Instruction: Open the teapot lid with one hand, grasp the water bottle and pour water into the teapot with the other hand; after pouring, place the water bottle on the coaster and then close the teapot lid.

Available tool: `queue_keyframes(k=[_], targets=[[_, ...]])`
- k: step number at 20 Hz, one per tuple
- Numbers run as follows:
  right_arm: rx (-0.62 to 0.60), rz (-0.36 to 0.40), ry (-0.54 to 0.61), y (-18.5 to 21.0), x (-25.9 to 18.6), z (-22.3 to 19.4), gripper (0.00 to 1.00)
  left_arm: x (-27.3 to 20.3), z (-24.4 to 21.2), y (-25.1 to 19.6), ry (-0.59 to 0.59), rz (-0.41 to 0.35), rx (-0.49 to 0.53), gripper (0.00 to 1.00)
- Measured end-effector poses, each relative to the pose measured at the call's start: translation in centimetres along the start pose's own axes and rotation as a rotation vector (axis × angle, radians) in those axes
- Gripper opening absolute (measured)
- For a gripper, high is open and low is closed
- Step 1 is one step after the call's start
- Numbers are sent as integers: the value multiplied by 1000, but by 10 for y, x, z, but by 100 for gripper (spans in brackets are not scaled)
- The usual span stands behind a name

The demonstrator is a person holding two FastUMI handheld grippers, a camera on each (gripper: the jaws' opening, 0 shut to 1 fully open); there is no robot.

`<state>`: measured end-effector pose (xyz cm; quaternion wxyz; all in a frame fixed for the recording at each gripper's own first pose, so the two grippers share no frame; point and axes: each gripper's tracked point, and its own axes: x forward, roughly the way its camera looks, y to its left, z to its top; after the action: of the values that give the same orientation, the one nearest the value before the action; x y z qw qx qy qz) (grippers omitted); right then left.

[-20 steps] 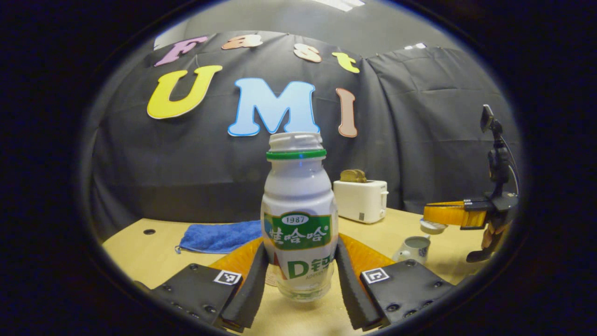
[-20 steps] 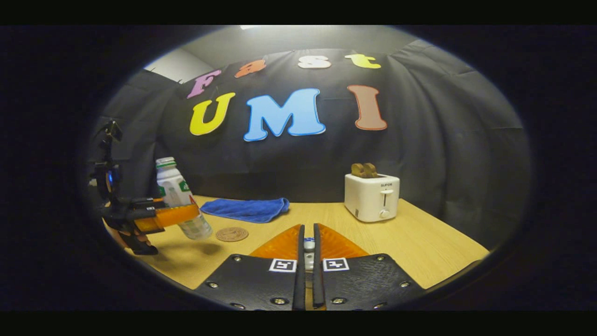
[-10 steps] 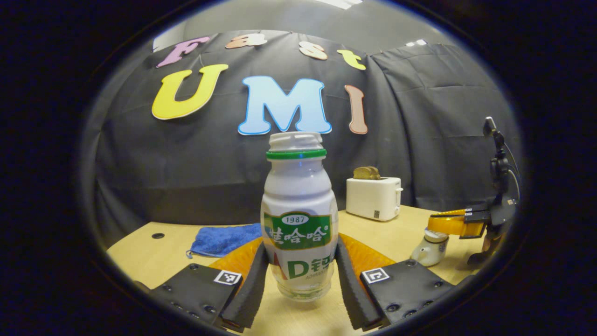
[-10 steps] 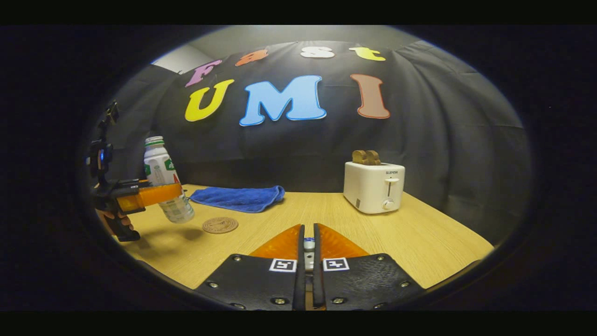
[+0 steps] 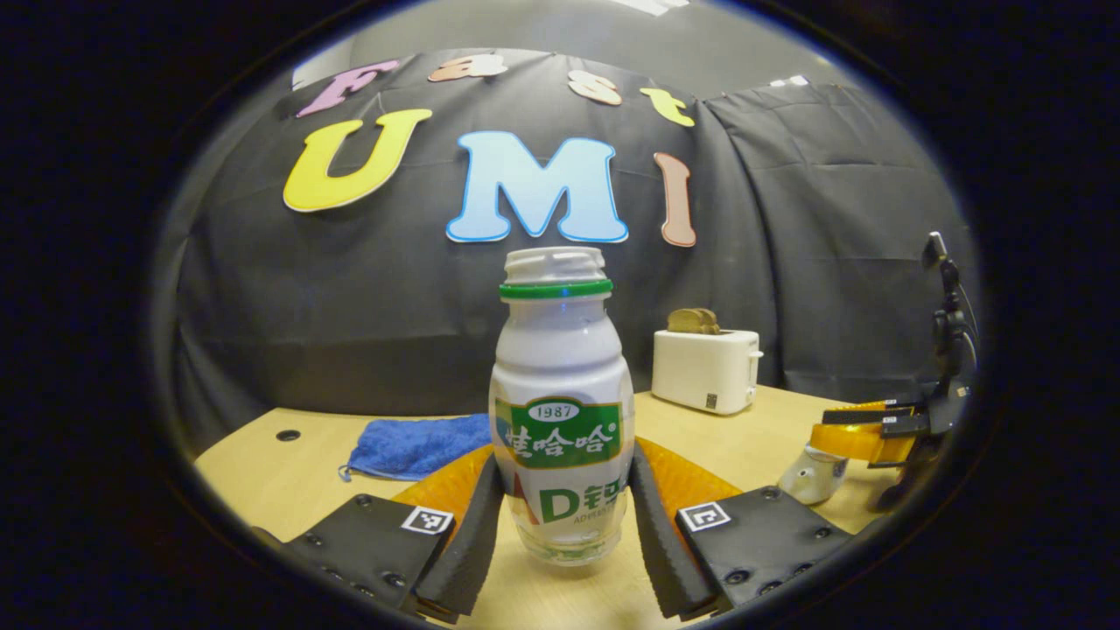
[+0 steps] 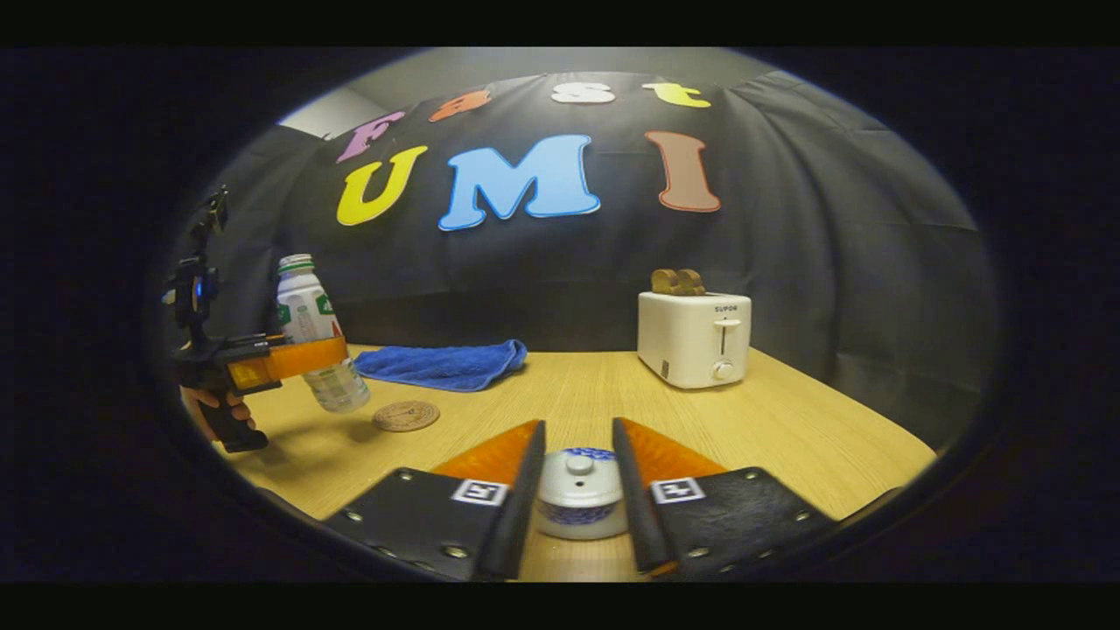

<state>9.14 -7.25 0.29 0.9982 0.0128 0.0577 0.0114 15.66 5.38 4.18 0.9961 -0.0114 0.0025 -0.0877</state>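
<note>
- Wooden table [image 6: 787, 437] w/ black cloth wall behind; we see a white toaster [image 6: 694, 339] and blue towel [image 6: 442, 364] at the back.
- Left gripper [image 5: 564, 516] pinches the water bottle [image 5: 560, 411] upright, capless, held just above the table.
- Coaster [image 6: 405, 415] lies flat near the bottle's base.
- Right gripper [image 6: 573, 490] is spread apart around the teapot [image 6: 579, 494], lid [image 6: 577, 466] on; we can't tell if its fingers touch it.
</note>
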Motion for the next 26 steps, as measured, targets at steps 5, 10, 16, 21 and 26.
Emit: queue_keyframes(k=[5, 10, 16, 21, 26], targets=[[-2, -11, -104, 5, -31, 25, 97, 25, 2, 12, -18, 27, -50, 79], [11, 4, -131, 8, -59, 29, 97, 65, -29, 4, 53, 16, -45, 78], [33, -12, -143, -7, -66, 34, 97, 80, -54, 4, 122, 32, 35, 82], [41, -12, -138, -9, -65, 30, 97, 82, -52, -1, 126, 13, 52, 84], [39, -12, -135, -9, -66, 27, 97, 77, -56, 2, 117, 35, 18, 89]])
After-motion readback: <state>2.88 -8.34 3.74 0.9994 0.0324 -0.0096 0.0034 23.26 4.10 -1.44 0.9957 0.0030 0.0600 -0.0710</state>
